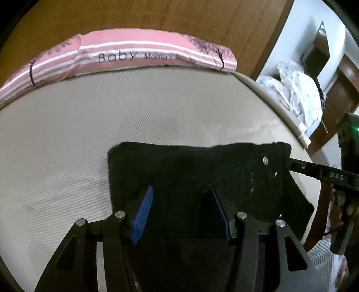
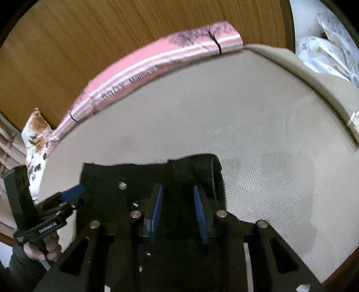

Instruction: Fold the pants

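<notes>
Your left gripper (image 1: 181, 211) stands with its blue pads spread wide over the black pants (image 1: 202, 177), which lie on the beige bed (image 1: 67, 134) directly ahead of and beneath both tools; nothing is pinched between the pads. Your right gripper (image 2: 178, 211) is likewise parted, at a moderate gap, above the same dark cloth, whose rivets and waistband edge show just ahead of its fingertips. In the left wrist view, the right gripper's tip reaches the pants' far right edge; whether it touches the fabric there cannot be told. The pants appear already gathered into a compact shape, so the fold seems well along, though the layers are too dark to count. Beyond the pants, well ahead of both grippers, a pink striped pillow (image 1: 139, 54) lies along the wooden headboard (image 1: 157, 15). The risk from here: if you close on the top layer alone, the bundle may unroll when lifted; if the two grippers close at unequal depths, the fold may skew. The thick waistband may also slip from ribbed pads closed too lightly.
</notes>
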Tool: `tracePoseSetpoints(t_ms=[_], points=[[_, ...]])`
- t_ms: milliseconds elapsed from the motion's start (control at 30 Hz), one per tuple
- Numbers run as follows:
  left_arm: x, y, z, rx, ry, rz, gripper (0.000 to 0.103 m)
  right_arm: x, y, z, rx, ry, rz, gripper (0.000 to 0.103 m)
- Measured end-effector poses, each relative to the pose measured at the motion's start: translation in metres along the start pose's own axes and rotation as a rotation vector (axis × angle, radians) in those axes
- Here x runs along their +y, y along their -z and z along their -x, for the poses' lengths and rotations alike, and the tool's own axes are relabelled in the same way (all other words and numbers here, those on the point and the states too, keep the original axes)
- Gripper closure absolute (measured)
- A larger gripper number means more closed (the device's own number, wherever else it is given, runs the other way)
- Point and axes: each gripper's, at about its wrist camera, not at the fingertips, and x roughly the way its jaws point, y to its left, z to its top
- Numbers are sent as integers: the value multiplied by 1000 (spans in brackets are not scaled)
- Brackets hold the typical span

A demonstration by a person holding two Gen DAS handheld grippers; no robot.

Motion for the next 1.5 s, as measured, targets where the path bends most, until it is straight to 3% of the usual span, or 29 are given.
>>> tracePoseSetpoints(t_ms=[233,400,567,700,900,1033,1100,1167,1233,1333,1500], points=[[2,-1,-6,12,11,-9,49,-11,2,-15,30,-25,-36,80],[1,7,11,-7,-12,8,49,-8,4,-8,41,-16,-21,78],[-1,36,41,-27,15,7,49,-4,26,13,41,-35,12,76],[-7,67,60,1,37,-36,49,1,53,30,52,-39,55,76],[-15,98,55,64,16,-102,49,1,87,40,55,-5,128,77],[-14,101,51,76,16,-61,49,-1,90,33,57,1,132,75],[-10,96,56,71,52,-28,49,-2,87,34,65,-12,132,74],[1,90,62,62,102,36,49,-9,82,39,65,-80,96,67],[19,85,66,54,150,133,46,-26,75,45,55,-173,11,54],[47,81,59,79,189,277,45,-50,65,49,37,-245,-79,41],[70,79,36,161,235,394,45,-85,54,14,183,-354,-148,38]])
